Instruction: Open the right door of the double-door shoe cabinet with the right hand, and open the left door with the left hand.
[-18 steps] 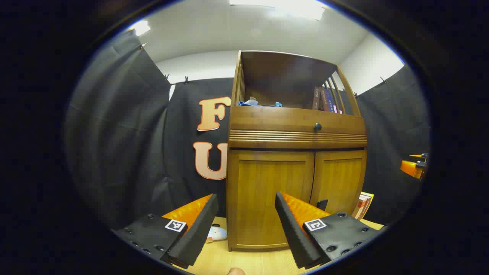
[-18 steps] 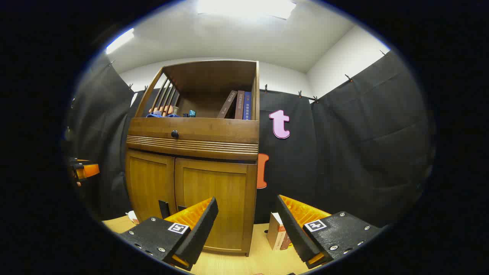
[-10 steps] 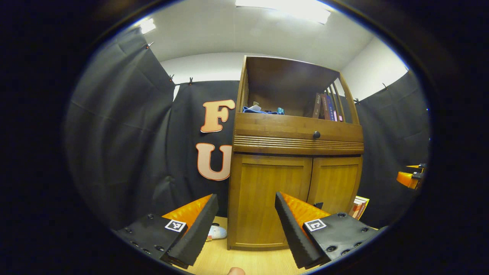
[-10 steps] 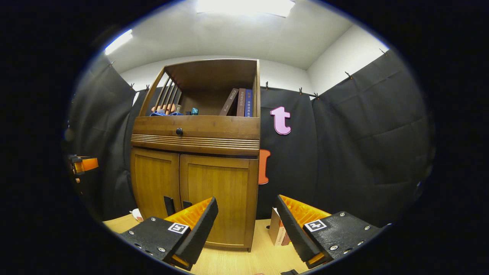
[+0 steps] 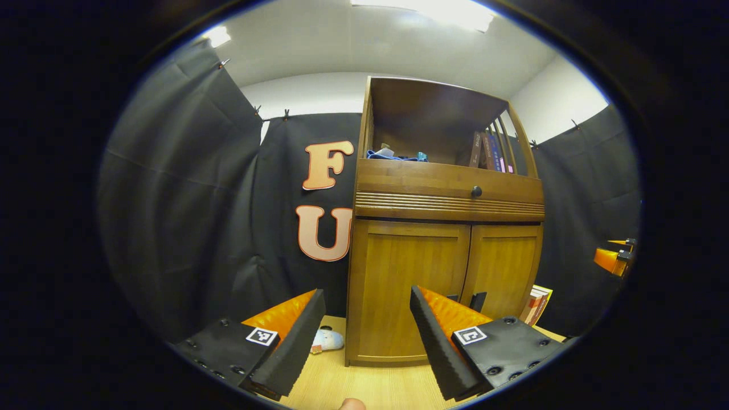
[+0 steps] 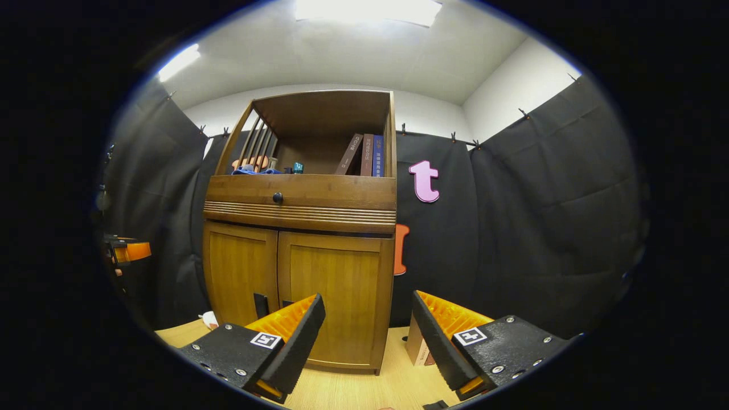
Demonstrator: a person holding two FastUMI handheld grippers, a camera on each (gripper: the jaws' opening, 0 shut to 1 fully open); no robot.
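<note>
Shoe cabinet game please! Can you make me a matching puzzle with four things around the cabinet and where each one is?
Things:
1. books
2. round knob
3. right door
4. blue cloth

Places:
A. on the drawer front, above the doors
B. standing at the right end of the top shelf
C. shut, below the drawer
D. lying at the left end of the top shelf

Pairs: 1-B, 2-A, 3-C, 4-D

Right claw [image 6: 367,336] spread wide, empty, short of shoe cabinet [image 6: 302,239], both doors closed
</note>
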